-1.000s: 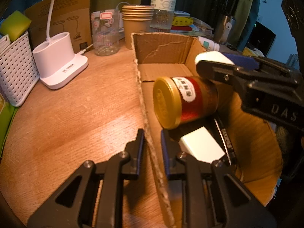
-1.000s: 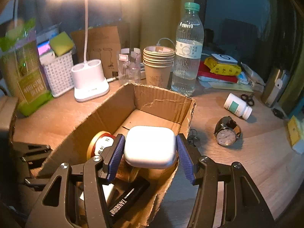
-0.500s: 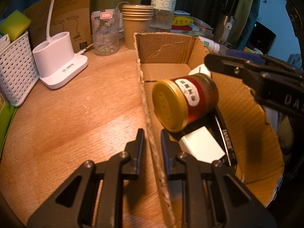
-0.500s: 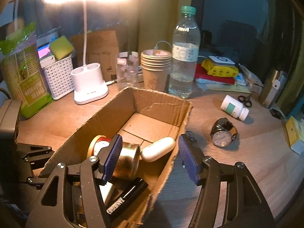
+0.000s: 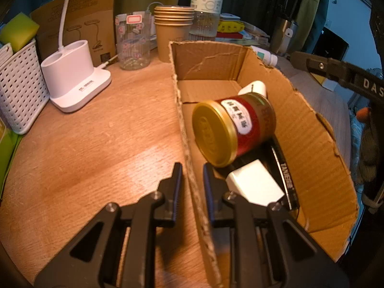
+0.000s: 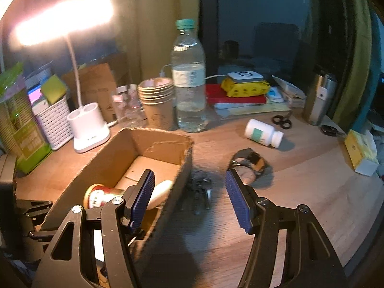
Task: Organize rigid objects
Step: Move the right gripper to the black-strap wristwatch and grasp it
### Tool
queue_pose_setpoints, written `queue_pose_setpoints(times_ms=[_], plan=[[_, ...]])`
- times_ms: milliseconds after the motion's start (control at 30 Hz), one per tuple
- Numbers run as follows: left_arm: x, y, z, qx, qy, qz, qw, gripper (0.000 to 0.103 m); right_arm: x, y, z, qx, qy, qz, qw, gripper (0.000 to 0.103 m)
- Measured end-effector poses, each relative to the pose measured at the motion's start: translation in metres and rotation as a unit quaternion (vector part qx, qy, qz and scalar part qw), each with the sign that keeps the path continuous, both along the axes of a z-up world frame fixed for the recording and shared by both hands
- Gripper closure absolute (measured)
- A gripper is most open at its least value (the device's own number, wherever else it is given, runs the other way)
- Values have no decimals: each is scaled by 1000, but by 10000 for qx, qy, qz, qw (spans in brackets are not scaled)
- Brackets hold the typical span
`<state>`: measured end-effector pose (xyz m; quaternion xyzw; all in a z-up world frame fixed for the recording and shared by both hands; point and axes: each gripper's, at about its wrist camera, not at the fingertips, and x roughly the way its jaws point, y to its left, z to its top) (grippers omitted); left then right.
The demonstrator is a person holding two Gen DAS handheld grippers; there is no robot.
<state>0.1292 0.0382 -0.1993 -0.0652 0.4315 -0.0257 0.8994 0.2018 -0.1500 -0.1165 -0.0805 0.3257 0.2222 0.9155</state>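
Note:
A cardboard box [image 5: 208, 64] lies on the wooden desk. My left gripper [image 5: 192, 170] is shut on its near left wall. Inside lie a gold-lidded jar [image 5: 235, 132] on its side, a white earbud case [image 5: 253, 87] behind it, a white charger block [image 5: 254, 187] and a black bar [image 5: 285, 170]. My right gripper [image 6: 189, 177] stands open and empty to the right of the box [image 6: 165, 148], above a bunch of keys [image 6: 201, 189]. A wristwatch [image 6: 249, 165] lies just beyond its right finger. A white pill bottle [image 6: 262, 135] lies further back.
Behind the box stand a water bottle [image 6: 189, 91], stacked paper cups [image 6: 157, 100] and a white lamp base [image 6: 90, 129]. A white basket [image 6: 54, 120] is at the left. Scissors [image 6: 282, 121], a steel tumbler [image 6: 320, 98] and a yellow box [image 6: 361, 152] sit at the right.
My right gripper let go of the white earbud case, which now lies in the box behind the jar. The gripper then drew back to the right, out over the keys. My left gripper kept still.

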Motion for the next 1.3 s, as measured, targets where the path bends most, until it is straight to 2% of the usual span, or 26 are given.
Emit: queue_pose_setpoints(times_ms=[333, 633, 1300], plan=[[0, 0, 0, 1, -1, -1, 10000, 84, 29, -28, -23, 93, 274, -508, 9983, 38], [0, 0, 0, 0, -1, -2, 10000, 84, 58, -34, -50, 158, 687, -704, 9950, 38], [0, 0, 0, 0, -1, -2, 10000, 84, 107, -25, -64, -109, 909, -1129, 9894, 38]])
